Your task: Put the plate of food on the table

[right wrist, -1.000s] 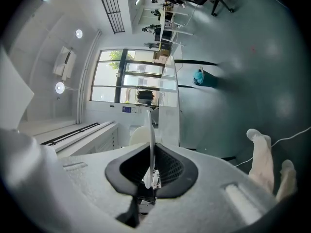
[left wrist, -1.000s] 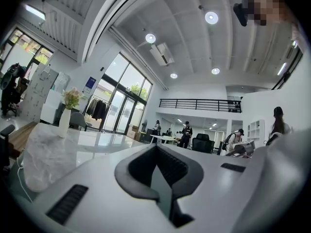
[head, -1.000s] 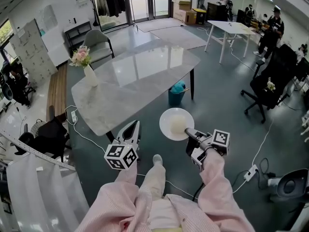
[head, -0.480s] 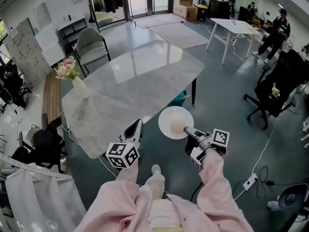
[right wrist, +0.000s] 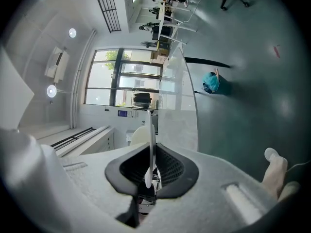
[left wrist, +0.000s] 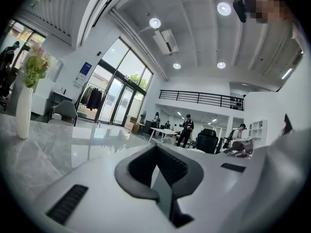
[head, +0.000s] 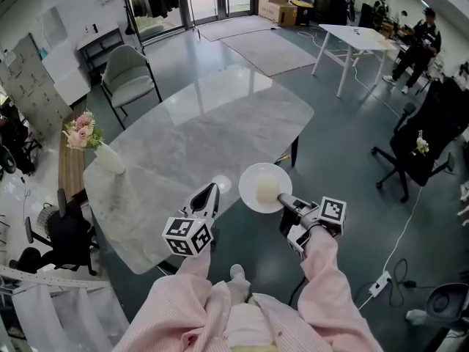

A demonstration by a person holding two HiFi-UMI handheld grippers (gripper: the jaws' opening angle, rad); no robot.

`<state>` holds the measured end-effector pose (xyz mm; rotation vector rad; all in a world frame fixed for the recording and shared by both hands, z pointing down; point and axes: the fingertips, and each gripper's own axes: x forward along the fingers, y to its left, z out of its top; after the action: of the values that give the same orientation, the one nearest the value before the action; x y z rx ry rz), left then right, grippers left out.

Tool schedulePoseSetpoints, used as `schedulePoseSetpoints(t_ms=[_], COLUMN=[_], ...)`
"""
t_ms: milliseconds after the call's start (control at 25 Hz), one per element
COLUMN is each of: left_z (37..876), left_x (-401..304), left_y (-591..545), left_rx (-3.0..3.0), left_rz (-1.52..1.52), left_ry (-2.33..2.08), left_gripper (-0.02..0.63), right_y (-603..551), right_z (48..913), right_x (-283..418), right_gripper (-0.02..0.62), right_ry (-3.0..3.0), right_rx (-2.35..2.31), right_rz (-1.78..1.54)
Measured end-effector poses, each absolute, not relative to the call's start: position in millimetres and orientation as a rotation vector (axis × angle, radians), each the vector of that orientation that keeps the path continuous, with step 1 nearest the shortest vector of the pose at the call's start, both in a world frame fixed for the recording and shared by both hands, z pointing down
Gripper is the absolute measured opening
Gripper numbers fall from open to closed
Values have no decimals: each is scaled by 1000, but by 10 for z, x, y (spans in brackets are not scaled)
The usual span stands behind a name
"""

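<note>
A white plate (head: 256, 182) with a pale lump of food (head: 269, 189) hangs level at the near edge of the grey marble table (head: 212, 130), partly over it. My right gripper (head: 286, 204) is shut on the plate's near rim. In the right gripper view the plate (right wrist: 151, 130) shows edge-on as a thin white line between the pads, with the food (right wrist: 140, 135) to its left. My left gripper (head: 207, 196) points at the table's edge left of the plate, shut with nothing in it. In the left gripper view the gripper (left wrist: 156, 152) looks low across the tabletop (left wrist: 58, 144).
A white vase of pink flowers (head: 95, 149) stands at the table's left end. A grey chair (head: 128, 72) sits behind the table. A white table (head: 352, 42) and people are at the back right, a black office chair (head: 418, 152) at the right. A cable and power strip (head: 381, 281) lie on the floor.
The table has come nearer and lower in the head view. The plate, earlier over the floor in front of the table, now overlaps its near edge. Both grippers keep their hold and pose.
</note>
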<state>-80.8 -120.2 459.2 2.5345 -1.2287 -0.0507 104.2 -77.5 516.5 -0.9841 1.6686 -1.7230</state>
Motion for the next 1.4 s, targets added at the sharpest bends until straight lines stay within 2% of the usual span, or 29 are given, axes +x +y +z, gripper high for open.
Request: schedulePoseSetpoints(t_ms=[840,1400], left_z=[4744,5204], left_x=[-667,-414], left_y=[-2520,-3619], left_rx=[2457,2278], left_rz=[-20,40], left_ry=[-1221,-1271], left_gripper=[-5,-5], right_y=[-2275,-3657], right_z=[5303,5567], right_x=[1131,1345], right_gripper=[23,23], right_ry=[1703,1756], right_rx=[-978,-980], right_rz=[-1743,-1821])
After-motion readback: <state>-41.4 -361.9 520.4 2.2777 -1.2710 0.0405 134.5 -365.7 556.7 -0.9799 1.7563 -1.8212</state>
